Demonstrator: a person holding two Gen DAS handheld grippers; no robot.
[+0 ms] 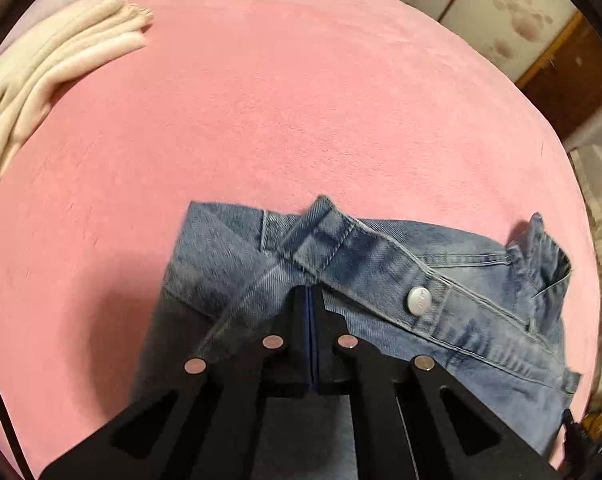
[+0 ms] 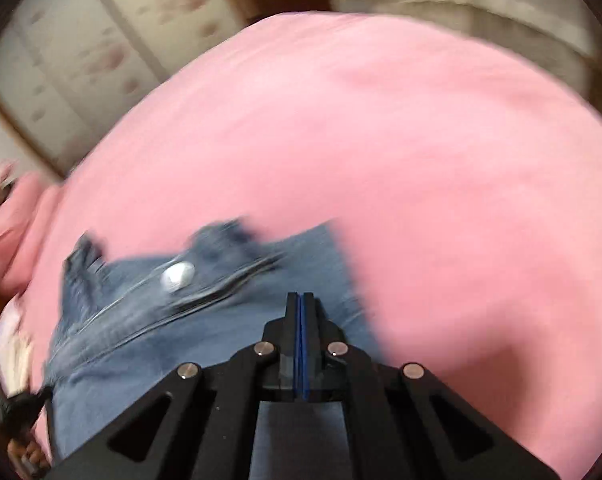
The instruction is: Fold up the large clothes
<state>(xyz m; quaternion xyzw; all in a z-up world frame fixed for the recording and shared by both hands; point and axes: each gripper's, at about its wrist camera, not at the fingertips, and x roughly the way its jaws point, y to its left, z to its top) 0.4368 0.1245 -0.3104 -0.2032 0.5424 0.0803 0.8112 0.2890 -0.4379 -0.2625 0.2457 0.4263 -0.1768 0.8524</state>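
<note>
Jeans (image 1: 381,264) lie on the pink bed (image 1: 301,120), waistband and white button (image 1: 419,300) showing; the legs are cut off by the lower frame edge. Left hand-held gripper (image 1: 309,294) is closed, tips against the denim; whether cloth is pinched is hard to tell. Right hand-held gripper (image 2: 300,300) is closed too, over the jeans (image 2: 205,300), in a heavily blurred view. Farther left lies folded cream clothing (image 1: 61,68), partly cropped.
</note>
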